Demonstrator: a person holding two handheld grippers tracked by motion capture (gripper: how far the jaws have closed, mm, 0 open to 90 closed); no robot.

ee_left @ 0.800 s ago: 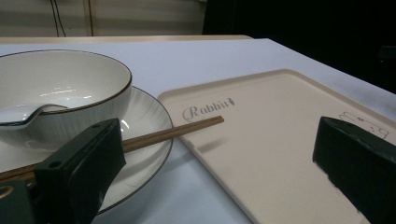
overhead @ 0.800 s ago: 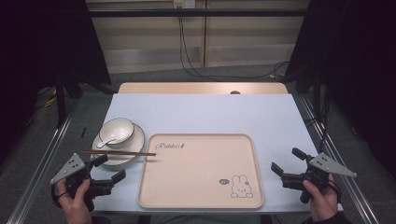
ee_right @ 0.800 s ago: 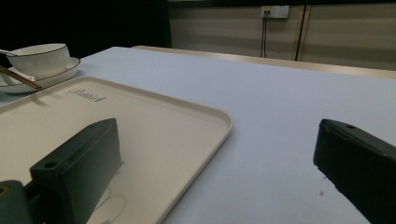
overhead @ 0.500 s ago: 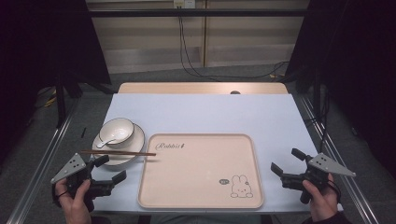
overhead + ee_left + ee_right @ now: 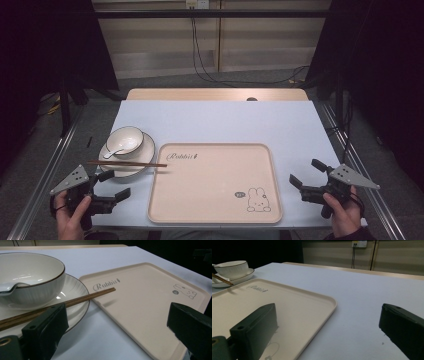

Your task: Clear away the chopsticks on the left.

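Observation:
A cream tray (image 5: 215, 210) with a rabbit drawing lies at the table's front middle. To its left a white bowl (image 5: 125, 138) holding a white spoon (image 5: 114, 151) sits on a white plate (image 5: 142, 152). Brown chopsticks (image 5: 127, 163) rest across the plate, tips reaching over the tray's corner. My left gripper (image 5: 114, 185) is open at the front left, just short of the plate. My right gripper (image 5: 304, 173) is open at the front right, beside the tray's right edge. In the left gripper view the bowl (image 5: 30, 277), chopsticks (image 5: 75, 300) and tray (image 5: 140, 300) lie ahead.
The pale blue table (image 5: 220, 120) has a wooden strip along its far edge. Metal rails run along both sides, and dark curtains hang left and right. Cables trail down the back wall. In the right gripper view the tray (image 5: 294, 302) lies to the left.
My left gripper has shifted slightly right and forward toward the plate. The right gripper and the tableware have stayed put.

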